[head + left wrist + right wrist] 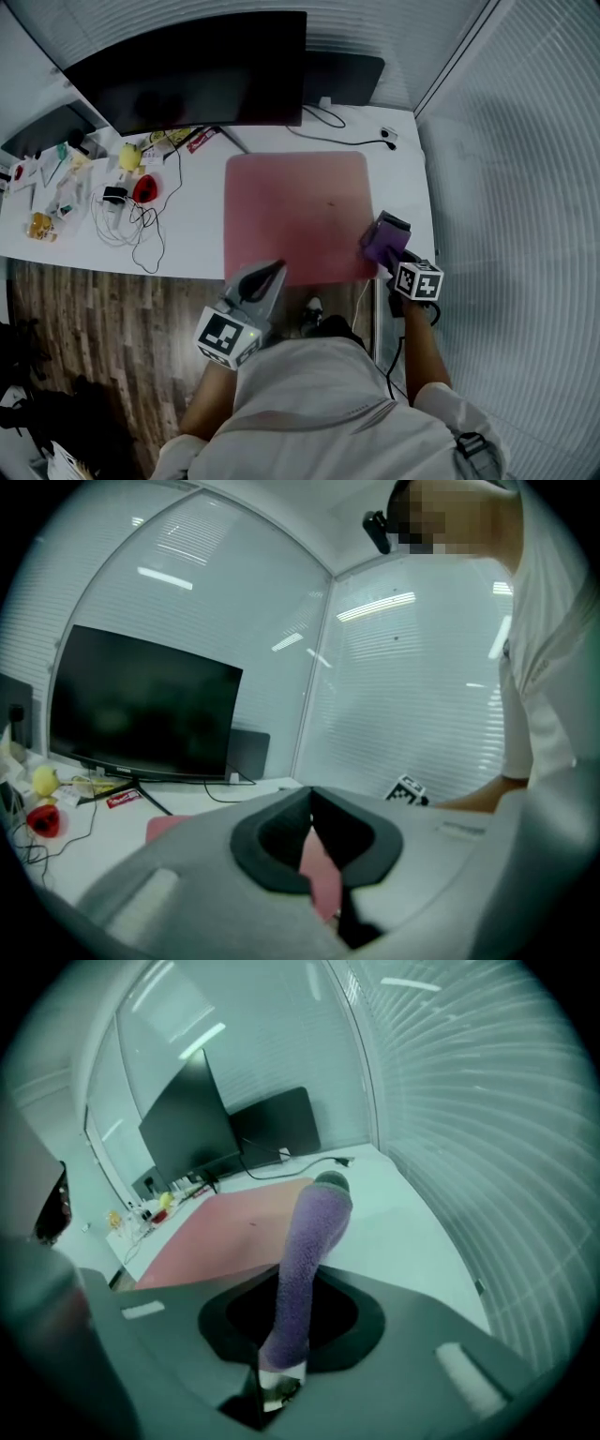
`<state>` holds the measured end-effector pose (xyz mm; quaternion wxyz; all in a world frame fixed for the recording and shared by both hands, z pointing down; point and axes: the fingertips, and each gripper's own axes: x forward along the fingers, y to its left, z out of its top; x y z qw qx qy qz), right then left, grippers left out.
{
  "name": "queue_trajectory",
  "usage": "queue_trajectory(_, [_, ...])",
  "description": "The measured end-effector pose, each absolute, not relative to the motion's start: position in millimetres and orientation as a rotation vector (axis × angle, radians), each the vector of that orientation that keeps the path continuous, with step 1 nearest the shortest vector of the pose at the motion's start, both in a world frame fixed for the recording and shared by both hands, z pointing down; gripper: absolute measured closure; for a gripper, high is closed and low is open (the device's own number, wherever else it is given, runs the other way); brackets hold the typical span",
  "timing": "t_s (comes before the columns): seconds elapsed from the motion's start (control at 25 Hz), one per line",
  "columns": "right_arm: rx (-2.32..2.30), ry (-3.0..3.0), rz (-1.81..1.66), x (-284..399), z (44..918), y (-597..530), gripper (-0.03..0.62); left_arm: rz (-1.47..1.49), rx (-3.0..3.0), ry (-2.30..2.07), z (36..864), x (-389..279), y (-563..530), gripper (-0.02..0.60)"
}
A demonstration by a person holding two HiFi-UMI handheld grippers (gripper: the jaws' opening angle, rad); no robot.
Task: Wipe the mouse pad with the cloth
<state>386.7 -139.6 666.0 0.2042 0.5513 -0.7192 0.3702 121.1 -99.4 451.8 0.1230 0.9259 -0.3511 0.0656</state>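
Purple cloth (383,240) clamped in the right claw (390,253), at the near right corner of the pink mouse pad (298,211); left claw (274,270) closed, empty, at its near edge.

A black monitor (187,70) stands at the back of the white table (192,230); by its left end lie a yellow object (128,157), a small red item (143,188) and tangled white cables (122,230)
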Motion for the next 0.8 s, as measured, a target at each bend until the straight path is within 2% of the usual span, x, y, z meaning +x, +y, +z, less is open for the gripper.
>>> queue_trajectory(0.16, [1.464, -2.211, 0.973, 317, 609, -147, 0.539, 0.186, 2.708, -1.068, 444, 89, -99, 0.583])
queue_trajectory(0.36, [1.209, -2.383, 0.904, 188, 571, -147, 0.539, 0.170, 2.667, -1.185, 434, 12, -78, 0.583])
queue_trajectory(0.6, [0.815, -2.502, 0.916, 10, 572, -124, 0.539, 0.141, 2.535, -1.438, 429, -114, -45, 0.583])
queue_trajectory(0.8, [0.602, -2.496, 0.869, -95, 600, -97, 0.539, 0.135, 2.440, -1.561, 439, -182, -14, 0.583])
